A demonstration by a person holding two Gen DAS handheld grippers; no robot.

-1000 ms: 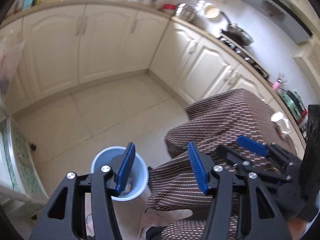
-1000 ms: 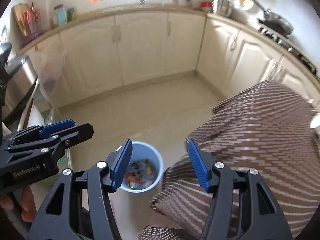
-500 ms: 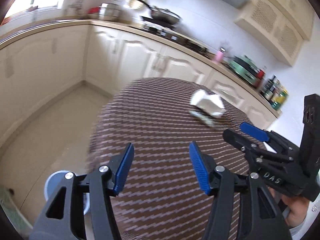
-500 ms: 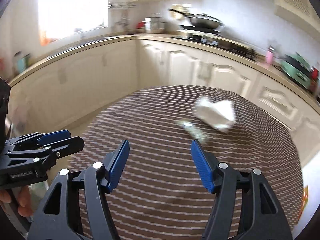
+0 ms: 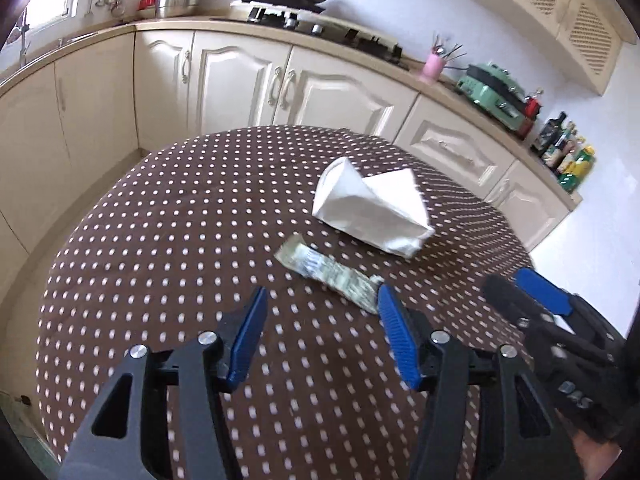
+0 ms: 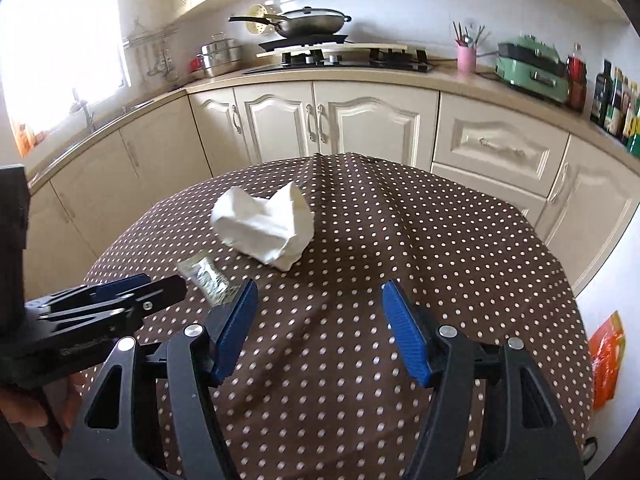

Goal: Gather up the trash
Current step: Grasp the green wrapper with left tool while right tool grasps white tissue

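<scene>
Left hand-held gripper [image 5: 320, 336] wide open, empty; wrapper [image 5: 330, 272] at 12, probably nearer, axis 10–4.

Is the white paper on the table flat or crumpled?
Crumpled: the white paper stands in raised folds on the dotted tablecloth, beside a flat wrapper.

This is a home kitchen: cream cabinets [image 6: 360, 120] run under a beige counter carrying a gas hob [image 6: 344, 58] with a wok [image 6: 308, 22], steel pots [image 6: 218, 56], oil bottles [image 6: 616, 92] and a green appliance [image 6: 532, 66], beside a dotted-cloth table [image 6: 420, 240].
</scene>
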